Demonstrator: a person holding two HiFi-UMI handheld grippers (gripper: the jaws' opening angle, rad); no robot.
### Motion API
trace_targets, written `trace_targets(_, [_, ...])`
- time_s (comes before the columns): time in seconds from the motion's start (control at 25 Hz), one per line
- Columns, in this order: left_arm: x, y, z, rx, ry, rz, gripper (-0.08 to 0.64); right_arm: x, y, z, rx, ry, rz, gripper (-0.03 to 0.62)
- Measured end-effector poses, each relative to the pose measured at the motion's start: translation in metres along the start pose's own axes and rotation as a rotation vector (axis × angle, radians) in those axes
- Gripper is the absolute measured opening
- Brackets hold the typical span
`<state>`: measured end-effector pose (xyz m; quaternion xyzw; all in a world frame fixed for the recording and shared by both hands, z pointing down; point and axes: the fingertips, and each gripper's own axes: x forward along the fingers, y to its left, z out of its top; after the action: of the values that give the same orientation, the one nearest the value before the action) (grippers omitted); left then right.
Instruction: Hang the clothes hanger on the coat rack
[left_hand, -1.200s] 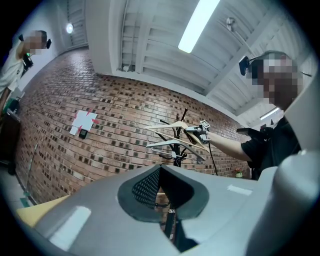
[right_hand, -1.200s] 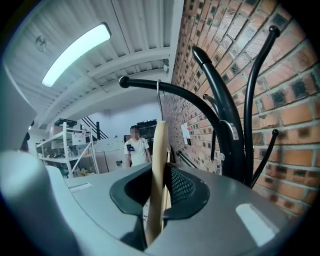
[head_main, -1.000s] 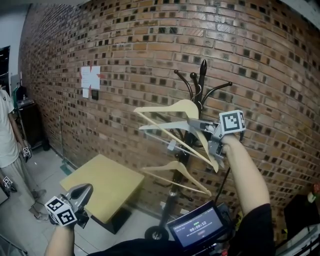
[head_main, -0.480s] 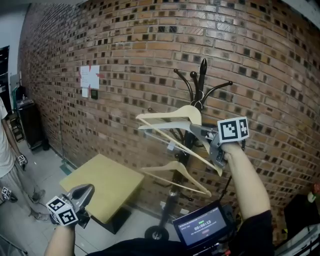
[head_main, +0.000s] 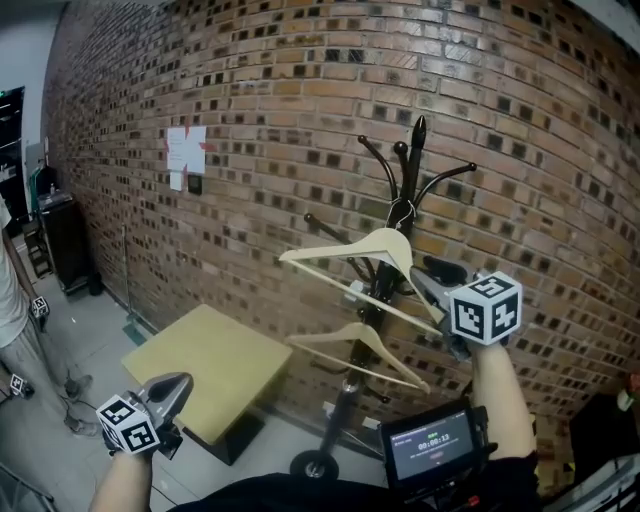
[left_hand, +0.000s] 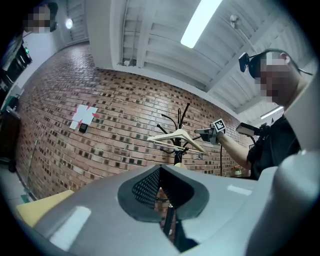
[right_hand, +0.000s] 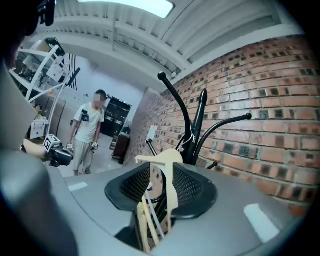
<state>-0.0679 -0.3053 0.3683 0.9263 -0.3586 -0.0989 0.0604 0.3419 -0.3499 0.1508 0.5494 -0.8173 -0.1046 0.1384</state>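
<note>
The hanger (head_main: 372, 250) is hanging by its hook from a branch of the coat rack (head_main: 413, 160), in front of the brick wall (head_main: 250, 100). The right hand-held gripper (head_main: 428, 280) is sitting at the hanger's right arm. Its jaws have just been opening and are standing spread, with the wooden arm lying between them, not pinched. A second hanger (head_main: 355, 345) is hanging lower on the same stand. The left hand-held gripper (head_main: 175, 385) is hovering low near the yellow table (head_main: 200, 365), its jaws pressed together on nothing. A person (head_main: 8, 300) is standing at far left.
</note>
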Motion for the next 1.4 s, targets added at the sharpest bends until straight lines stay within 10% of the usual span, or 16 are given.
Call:
trace_targets(0.32, [-0.009, 0.001, -0.012, -0.015, -0.006, 0.016, -0.005, 0.0, 0.108, -0.015, 0.131, -0.235, 0.42, 0.06])
trace_targets(0.72, [-0.076, 0.026, -0.064, -0.103, 0.003, 0.19, -0.005, 0.088, 0.307, -0.144, 0.253, -0.011, 0.917, 0.014])
trace_targets(1.08, [-0.163, 0.046, -0.104, -0.112, 0.041, 0.396, -0.005, 0.163, 0.42, -0.286, 0.254, 0.255, 0.955, 0.014])
trace_targets(1.4, [-0.231, 0.063, -0.098, -0.11, 0.0, 0.514, -0.005, 0.189, 0.48, -0.285, 0.303, 0.227, 1.004, 0.012])
